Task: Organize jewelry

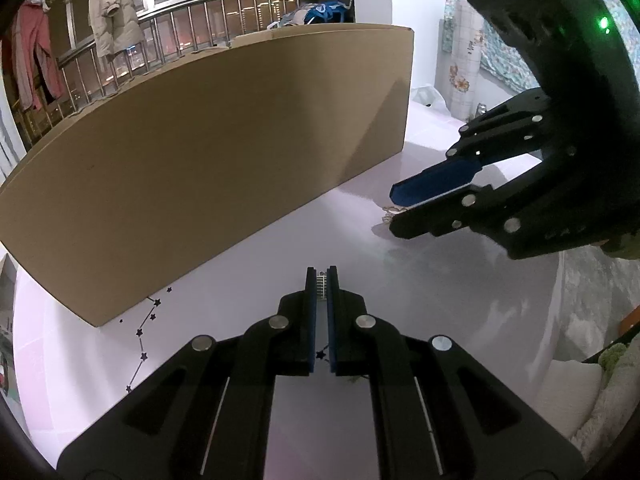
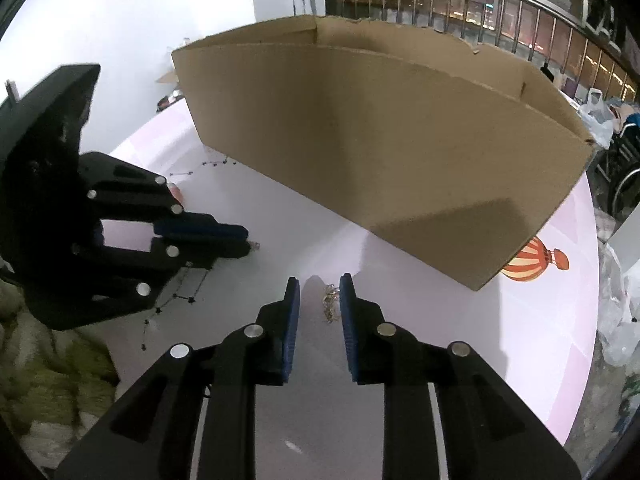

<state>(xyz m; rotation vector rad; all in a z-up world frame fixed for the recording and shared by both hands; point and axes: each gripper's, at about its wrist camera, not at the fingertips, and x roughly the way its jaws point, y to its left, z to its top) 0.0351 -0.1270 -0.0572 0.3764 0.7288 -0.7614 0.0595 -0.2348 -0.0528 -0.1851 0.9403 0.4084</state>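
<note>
Now the left tool (image 1: 321, 276) pinches a small silver clasp (image 1: 321, 285), while the right tool (image 2: 320, 296) stands spread around a gold chain (image 2: 330, 304) on the bench (image 2: 500, 340) beside the cardboard box (image 2: 380, 140).

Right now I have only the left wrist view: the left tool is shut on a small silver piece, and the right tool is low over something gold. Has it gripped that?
Observer: No. In the right wrist view the right tool is open. The thin gold chain lies loose on the pale pink table between its fingers.
Operator: Is the box open on top?
Observer: Yes. The brown cardboard box has no lid, and its far inner wall shows.
Operator: Anything at the box's end that I can't see?
Observer: An orange striped hot-air balloon print on the table, at the box's near corner.
</note>
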